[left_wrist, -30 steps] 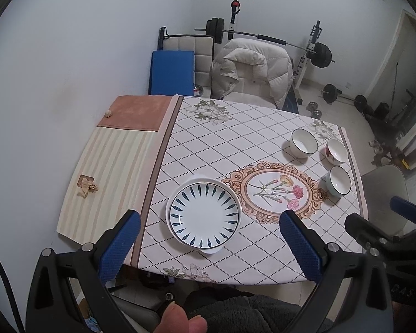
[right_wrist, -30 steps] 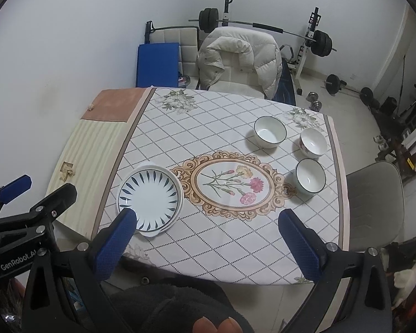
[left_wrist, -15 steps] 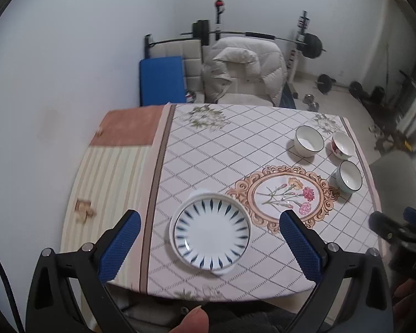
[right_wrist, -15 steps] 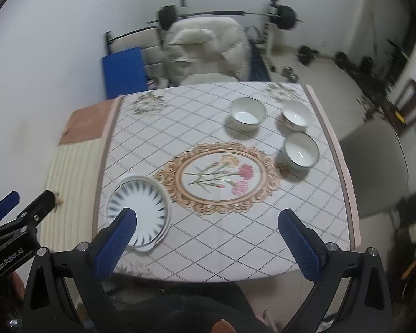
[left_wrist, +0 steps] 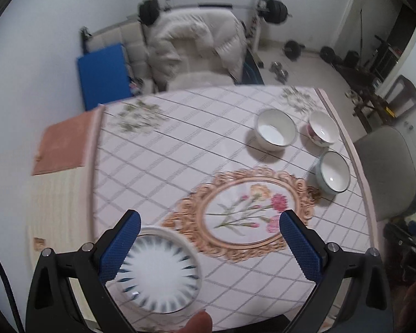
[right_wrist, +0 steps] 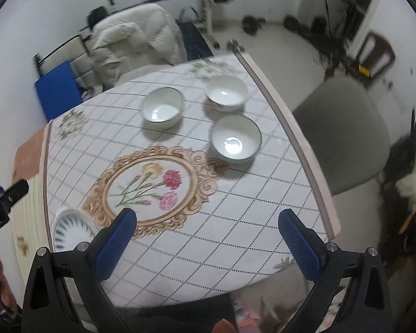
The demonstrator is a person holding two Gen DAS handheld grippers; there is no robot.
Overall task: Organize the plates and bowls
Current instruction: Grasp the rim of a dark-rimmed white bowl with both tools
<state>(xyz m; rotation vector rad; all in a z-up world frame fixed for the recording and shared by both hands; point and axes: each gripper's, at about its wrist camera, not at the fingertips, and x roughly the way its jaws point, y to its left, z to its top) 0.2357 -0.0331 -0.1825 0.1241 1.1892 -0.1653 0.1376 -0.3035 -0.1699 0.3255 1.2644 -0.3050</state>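
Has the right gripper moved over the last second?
Yes. The right gripper has swung right: the flower medallion now sits left of centre, with the bowls ahead and the plate at the left edge.

White china on a checked floral cloth

My tongs' pads (left_wrist: 119,249) are blue on black frames; the plate (left_wrist: 158,272) is white with dark blue radiating strokes; the tablecloth (left_wrist: 180,161) is pale with a dark diamond grid and a gold-framed oval of pink and yellow carnations (right_wrist: 152,183); one bowl (left_wrist: 322,132) bears red flowers, another (right_wrist: 235,142) is white with a dark rim.
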